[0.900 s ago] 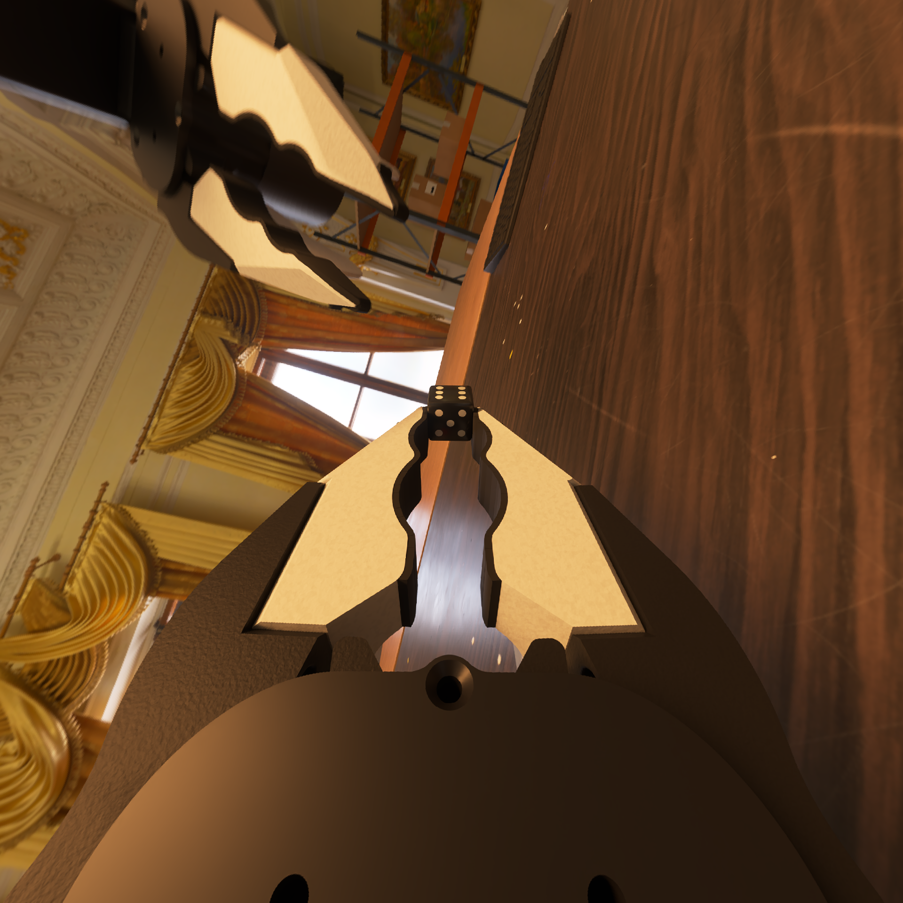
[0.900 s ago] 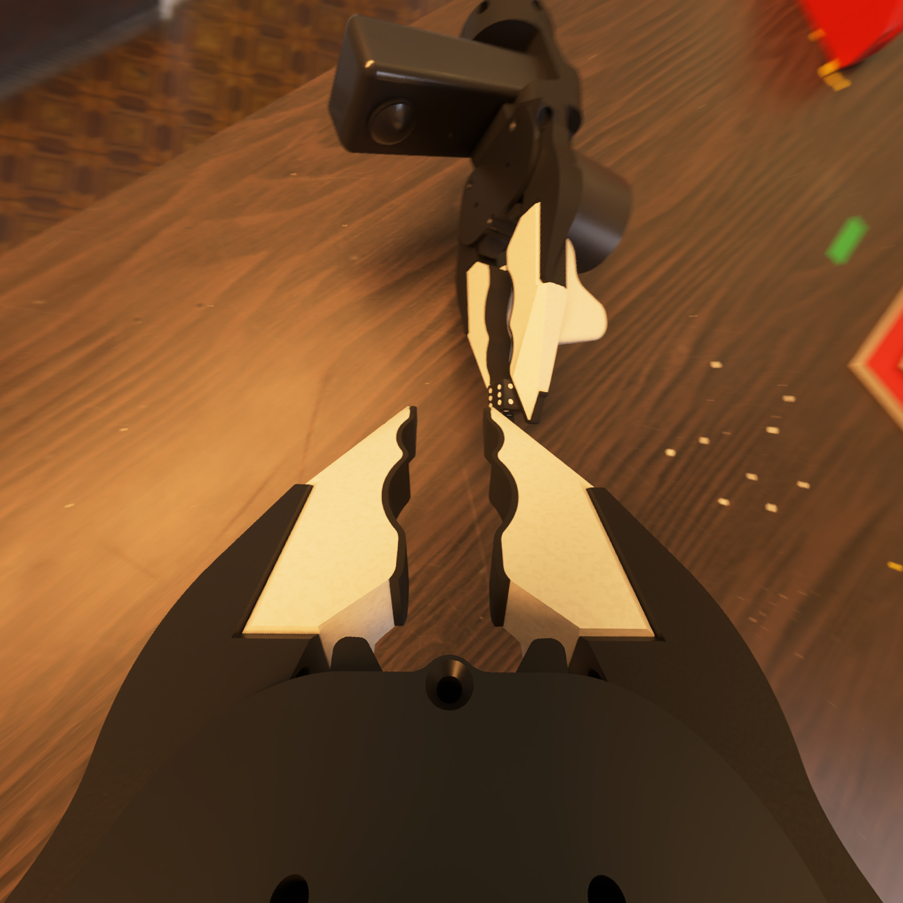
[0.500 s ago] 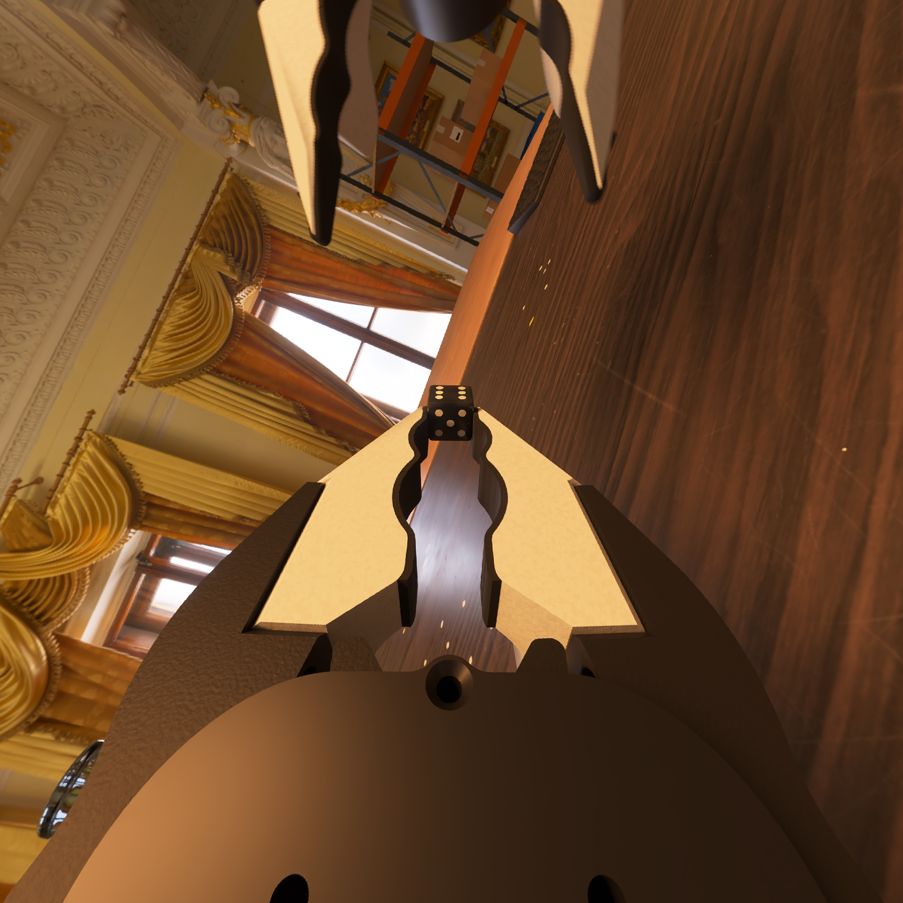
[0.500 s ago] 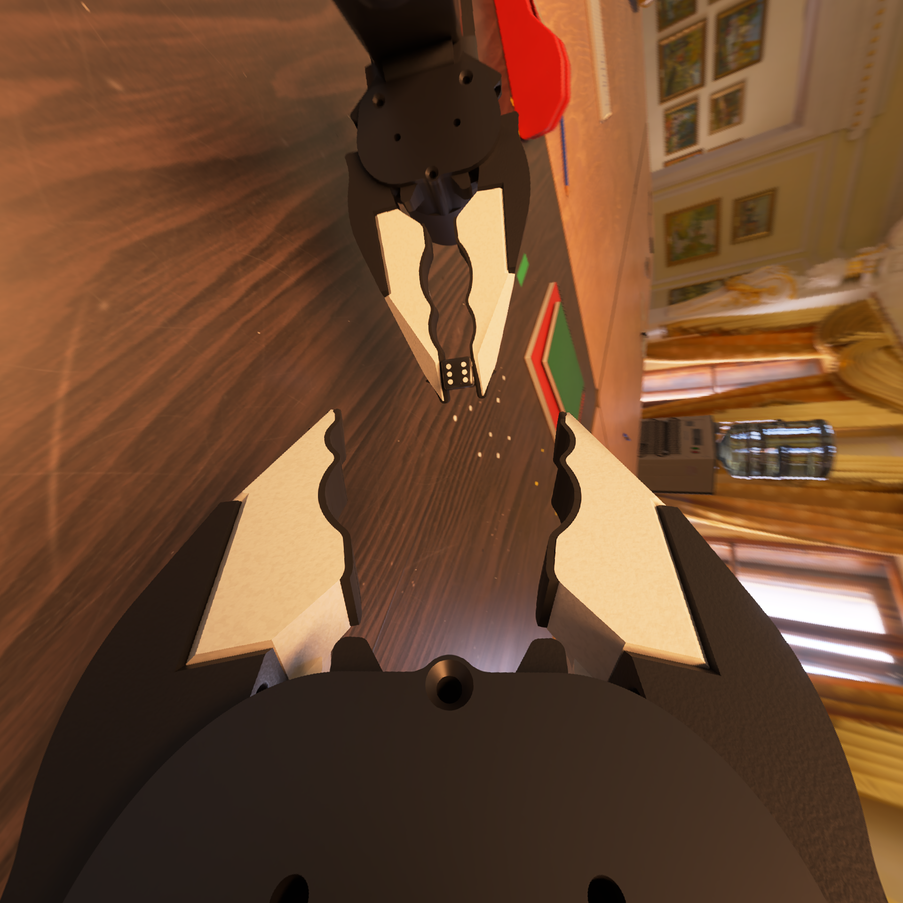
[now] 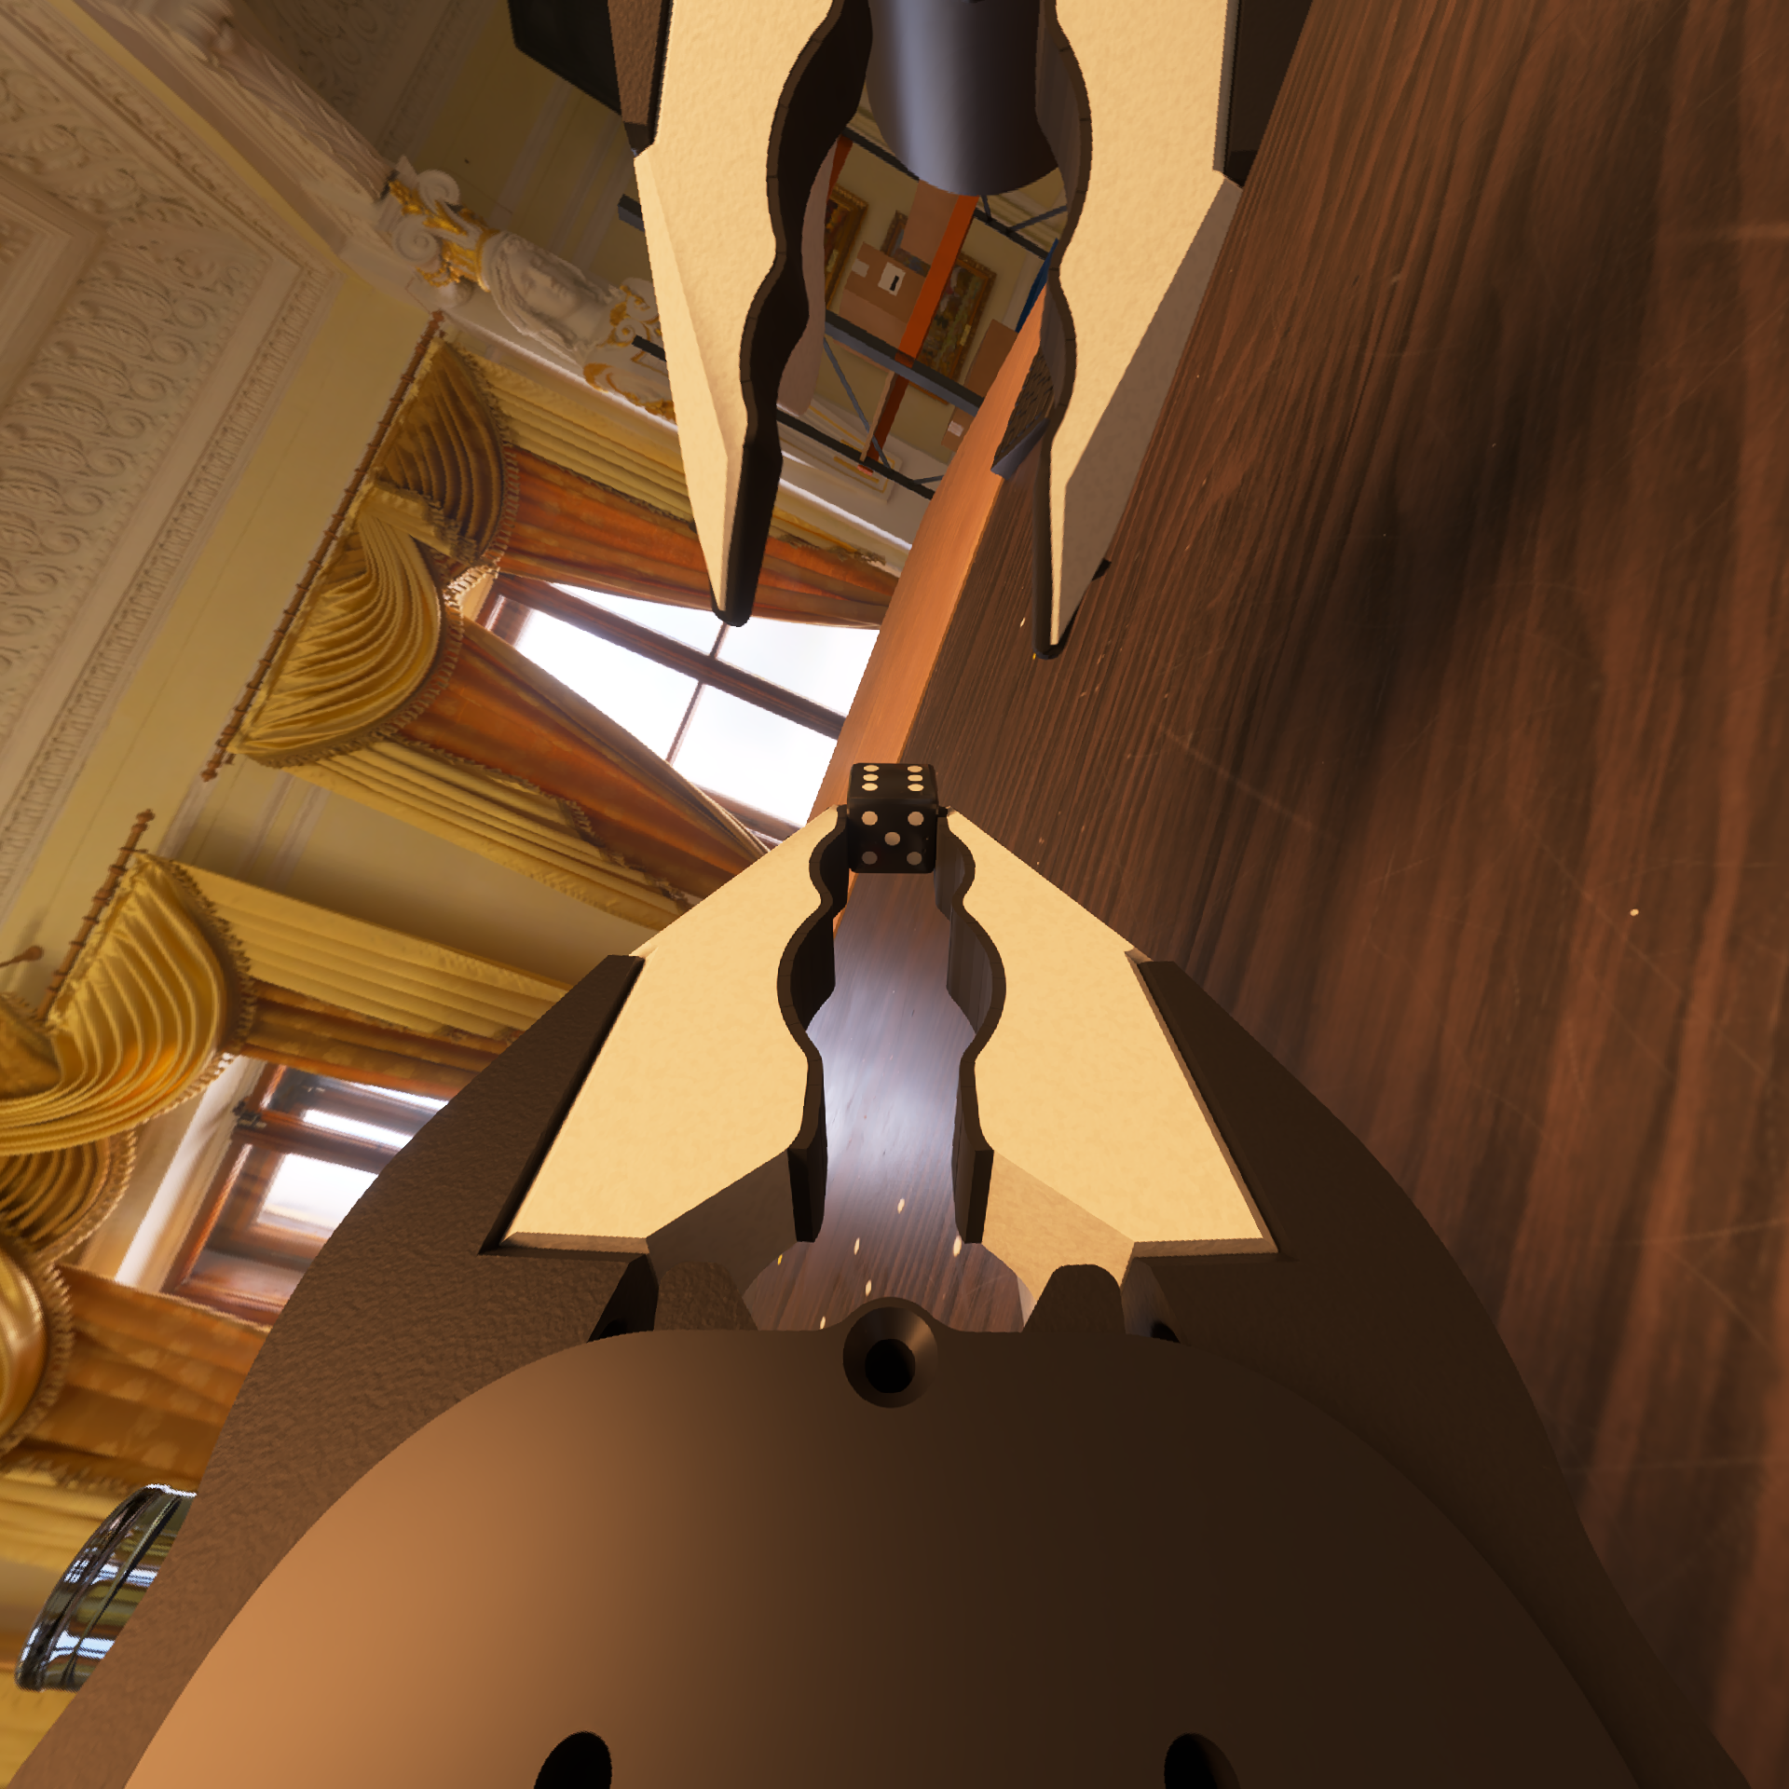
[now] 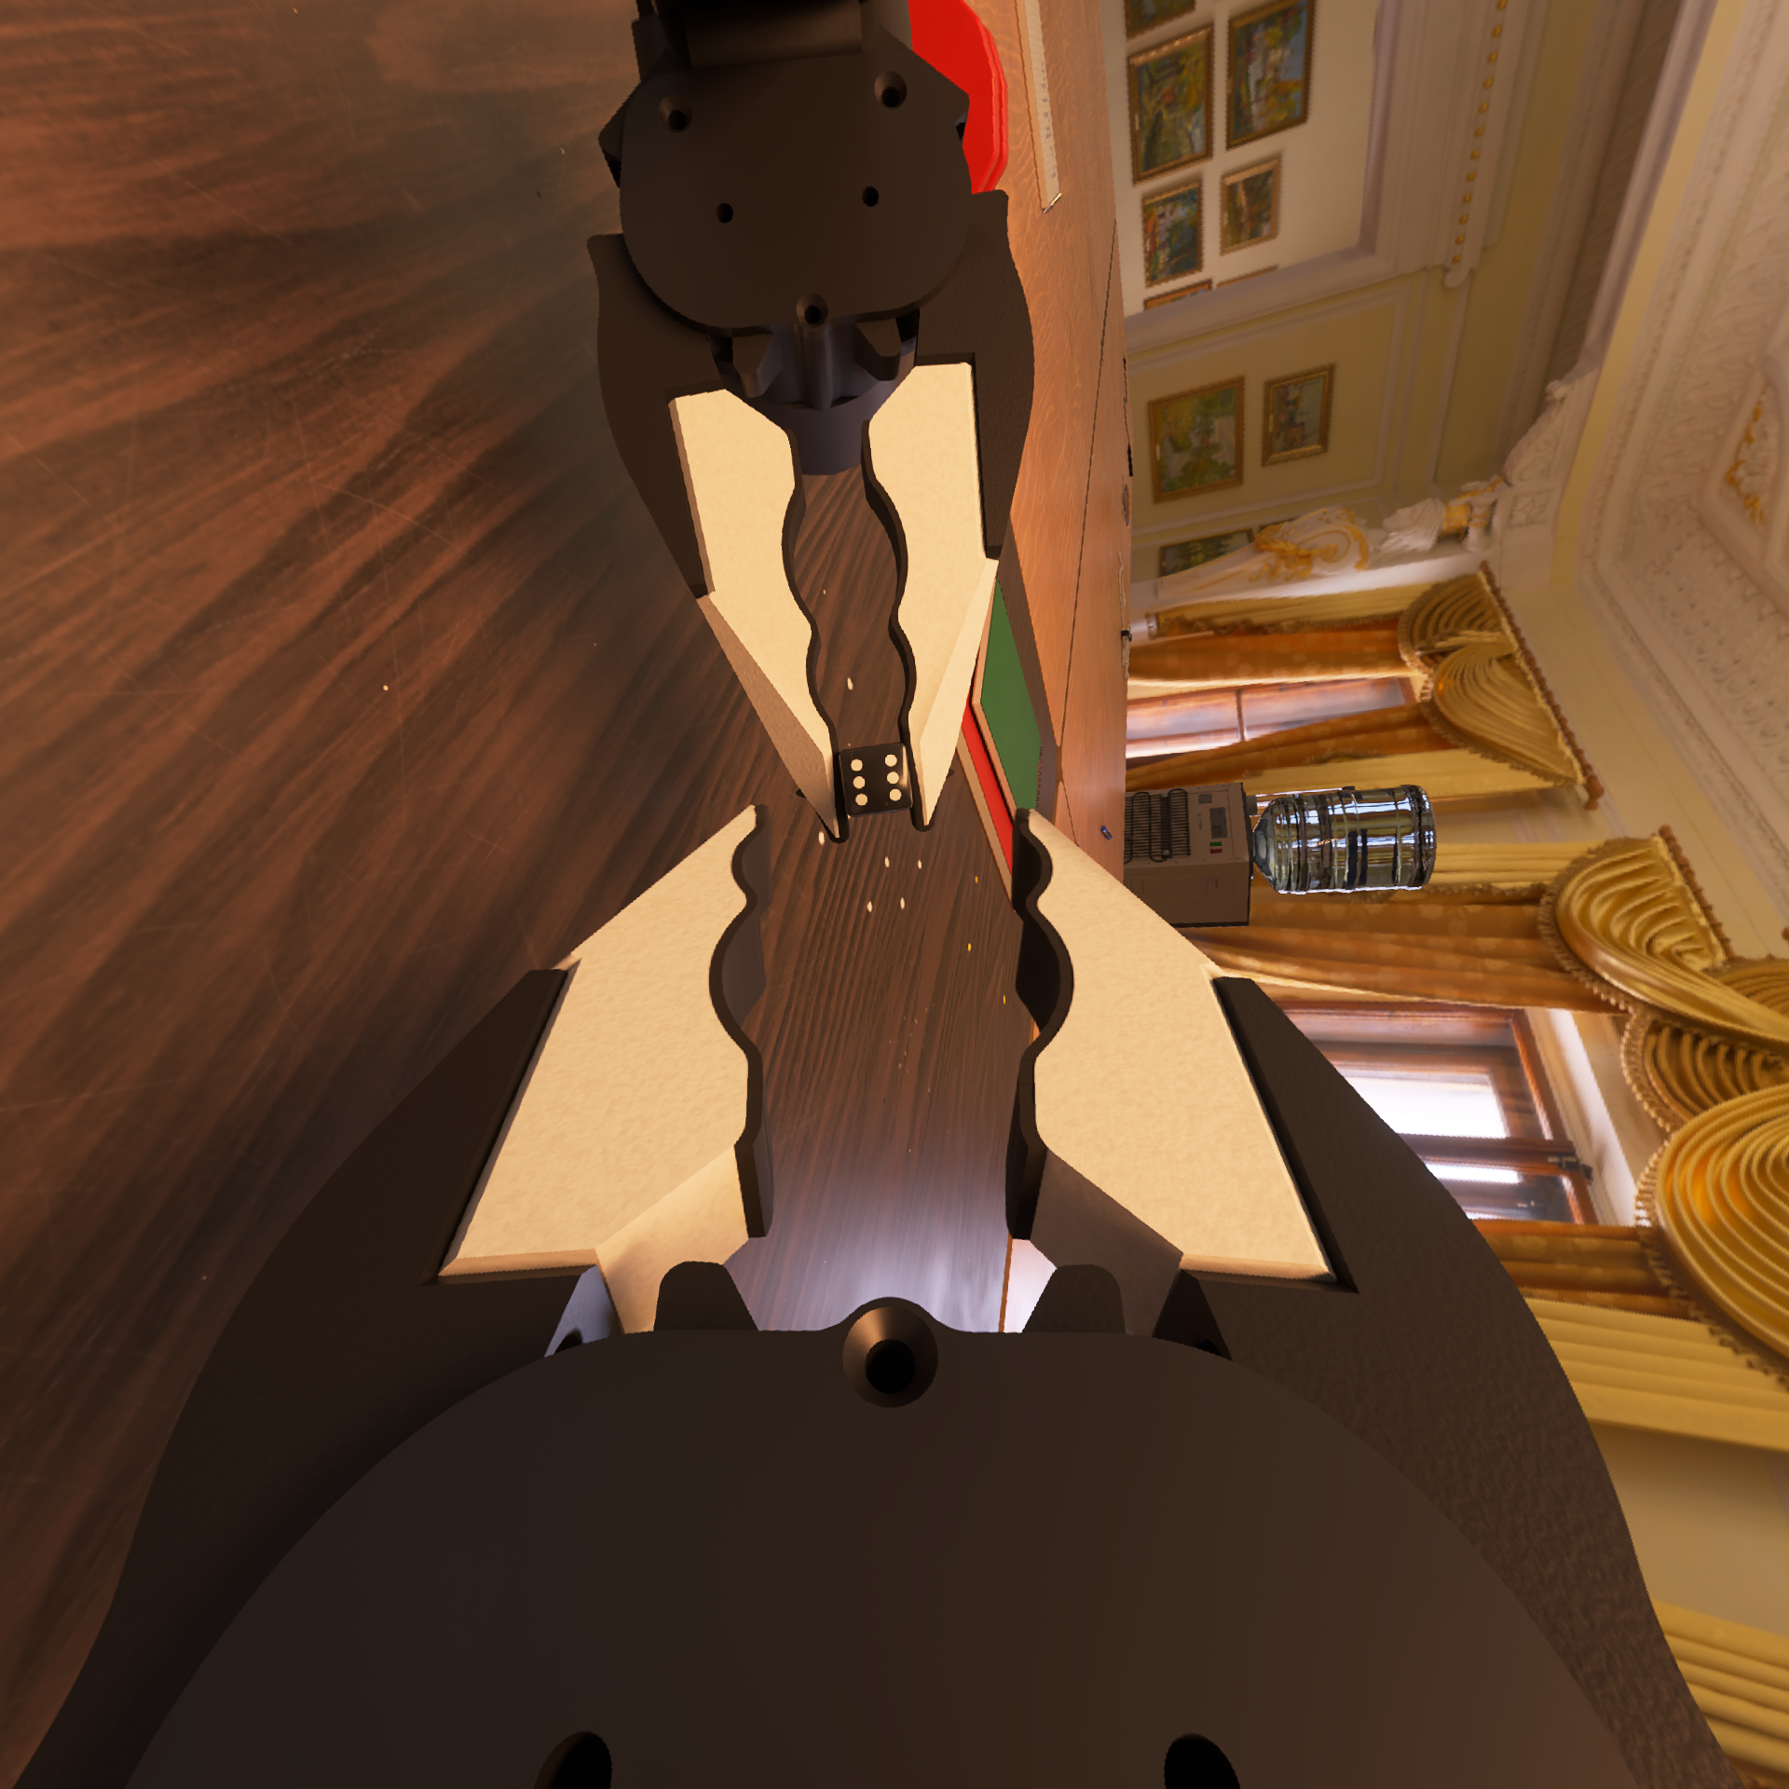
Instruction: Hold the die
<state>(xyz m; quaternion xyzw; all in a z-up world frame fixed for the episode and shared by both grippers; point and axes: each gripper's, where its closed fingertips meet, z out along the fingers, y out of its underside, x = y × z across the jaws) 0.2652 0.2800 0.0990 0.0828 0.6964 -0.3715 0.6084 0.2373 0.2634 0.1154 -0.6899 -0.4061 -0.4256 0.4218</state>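
Observation:
A small black die with white pips [image 5: 892, 821] is pinched between the tips of my left gripper [image 5: 892, 823], held above the dark wooden table [image 5: 1452, 871]. In the right wrist view the die [image 6: 875, 778] shows between the left gripper's tips [image 6: 876, 818], facing me. My right gripper [image 6: 886, 823] is open and empty, its tips just short of the die, on either side of its line. In the left wrist view the right gripper [image 5: 895, 620] hangs from the top, jaws apart, pointing at the die.
A red and green flat object [image 6: 1007, 707] lies on the table near its edge, and a red object [image 6: 968, 87] lies farther off. A water dispenser [image 6: 1278, 842] stands beyond the table edge. Small specks [image 6: 891, 881] dot the wood.
My right gripper has turned to face the left gripper, opened wider and come closer to the die. The left gripper keeps its hold on the die.

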